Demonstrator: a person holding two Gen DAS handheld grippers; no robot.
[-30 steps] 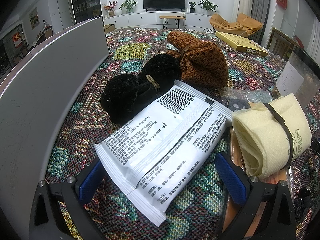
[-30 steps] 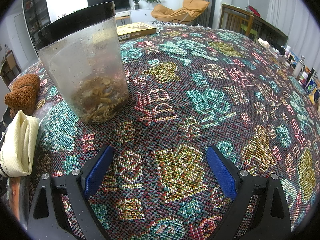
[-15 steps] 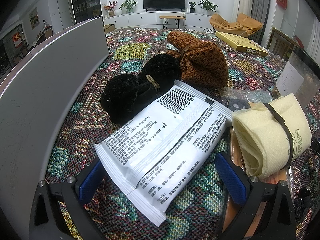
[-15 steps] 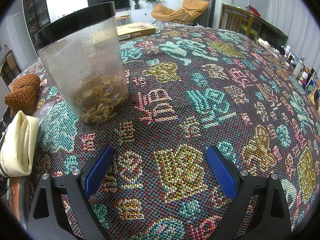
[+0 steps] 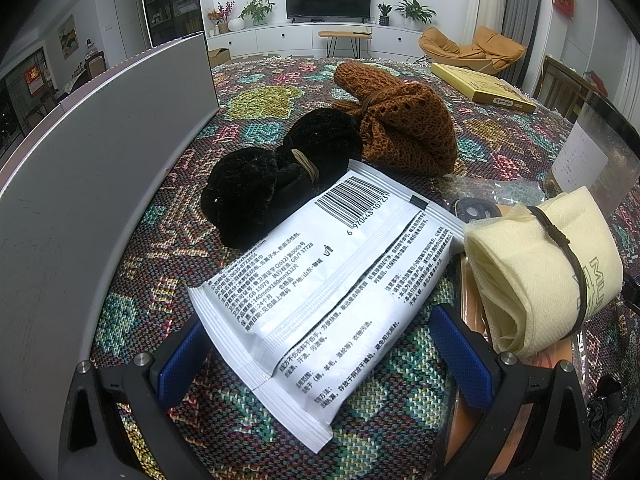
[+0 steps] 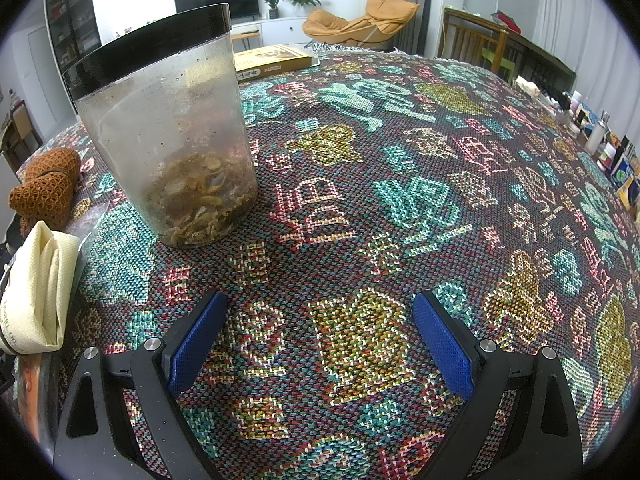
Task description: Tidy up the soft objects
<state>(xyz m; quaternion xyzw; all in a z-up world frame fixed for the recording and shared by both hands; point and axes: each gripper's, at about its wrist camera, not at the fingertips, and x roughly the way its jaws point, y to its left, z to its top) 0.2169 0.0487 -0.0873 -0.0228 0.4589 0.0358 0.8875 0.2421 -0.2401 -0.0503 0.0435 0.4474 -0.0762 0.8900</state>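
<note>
Presently left gripper (image 5: 320,354) spread over white packet (image 5: 324,300), whose near-left corner hides one pad; right gripper (image 6: 320,344) spread, empty, over bare tablecloth (image 6: 400,200); cream roll (image 5: 548,276) partly cropped; nothing moved.

The left gripper (image 5: 324,354) sits low and level, its 2 black arms spread wide with the blue pads (image 5: 460,354) facing each other across a broad gap, nothing pinched between them. The right gripper (image 6: 320,344) is in the same pose: both arms splayed, blue pads (image 6: 442,346) far apart, jaws empty and pointing forward just above the surface.
</note>
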